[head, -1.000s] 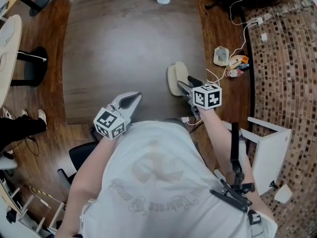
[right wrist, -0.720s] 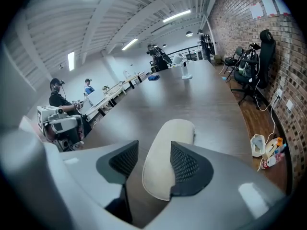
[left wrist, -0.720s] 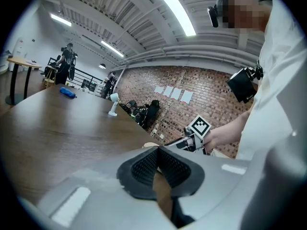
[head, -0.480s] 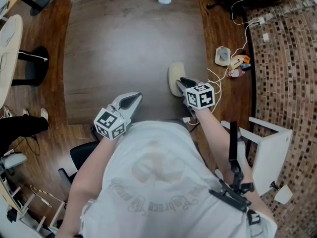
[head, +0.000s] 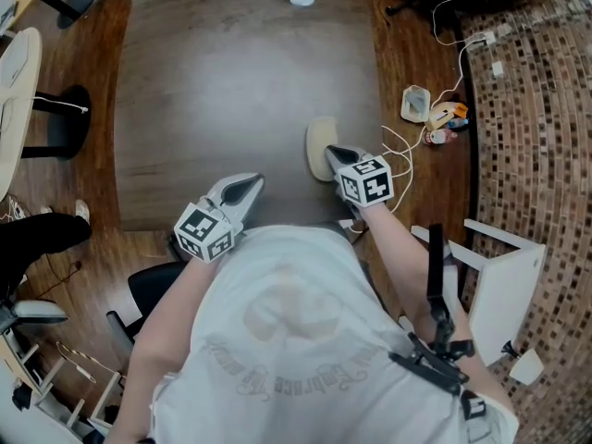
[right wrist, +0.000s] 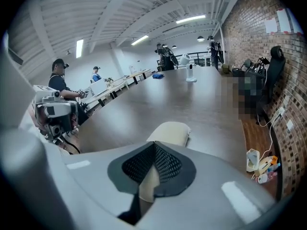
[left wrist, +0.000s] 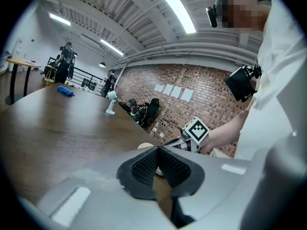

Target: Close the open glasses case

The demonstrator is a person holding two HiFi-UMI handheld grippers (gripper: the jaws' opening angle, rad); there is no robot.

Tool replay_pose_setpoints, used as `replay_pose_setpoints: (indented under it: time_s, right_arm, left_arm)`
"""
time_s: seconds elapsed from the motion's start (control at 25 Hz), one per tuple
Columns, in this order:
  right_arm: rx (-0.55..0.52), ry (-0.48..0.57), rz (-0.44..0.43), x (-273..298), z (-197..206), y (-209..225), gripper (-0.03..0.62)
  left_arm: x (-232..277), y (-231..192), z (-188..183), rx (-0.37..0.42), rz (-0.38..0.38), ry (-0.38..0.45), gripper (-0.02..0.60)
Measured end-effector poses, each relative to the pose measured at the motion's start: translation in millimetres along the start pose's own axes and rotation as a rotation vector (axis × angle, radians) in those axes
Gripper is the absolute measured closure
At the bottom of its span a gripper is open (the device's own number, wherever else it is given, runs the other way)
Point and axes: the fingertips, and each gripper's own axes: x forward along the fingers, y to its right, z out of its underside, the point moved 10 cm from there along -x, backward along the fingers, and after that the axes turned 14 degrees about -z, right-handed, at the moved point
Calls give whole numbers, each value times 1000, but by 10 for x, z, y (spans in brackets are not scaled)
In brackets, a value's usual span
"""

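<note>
- The glasses case [head: 320, 144] lay on the desk [head: 231, 81] near its right edge, on the near half, directly ahead of the right gripper [head: 339, 158].
- In the right gripper view the jaws of the right gripper [right wrist: 153, 147] were pressed together with nothing between them. The cream case [right wrist: 170, 132] lay just beyond their tips, and whether they touched it could not be told.
- The left gripper [head: 242, 190] was over the near edge of the desk, well apart from the case. Its jaws were likewise pressed together and empty [left wrist: 158, 150].
- The case read as one rounded shell with its lid down on its base, and nothing inside it could be seen.
- On the floor to the right of the desk, a small white open container [head: 413, 103] lay among cables. What it held was too small to make out.
- A second earlier the case had shown two lobes side by side, whereas now it showed only one narrower shape, slightly further left.
- The right gripper had moved left and forward toward the case over that second, while the left gripper had stayed where it was.
</note>
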Motion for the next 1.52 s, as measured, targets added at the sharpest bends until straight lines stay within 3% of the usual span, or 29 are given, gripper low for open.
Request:
replay_pose_setpoints:
  time_s: [0.36,0.52,0.84,1.2,1.52]
  right_arm:
    - [-114,-64,-7,137,-86,-62,585]
    - [-79,-41,-72,23,-43,45,585]
    - [-63,17,-166,-84,75,208,585]
    - [-133,53,-234,-61,38,231,585]
    - [-136,155,-256,-308,70,235,583]
  left_arm:
    - [186,183,65,12,-25,-28,575]
    - [378,441,26,26,-19,-31,575]
    - [564,774,23,12,-81,-12,575]
    - [485,919,100,-11,-136,-17,575]
    - [614,1053,93,25,-84,-21,575]
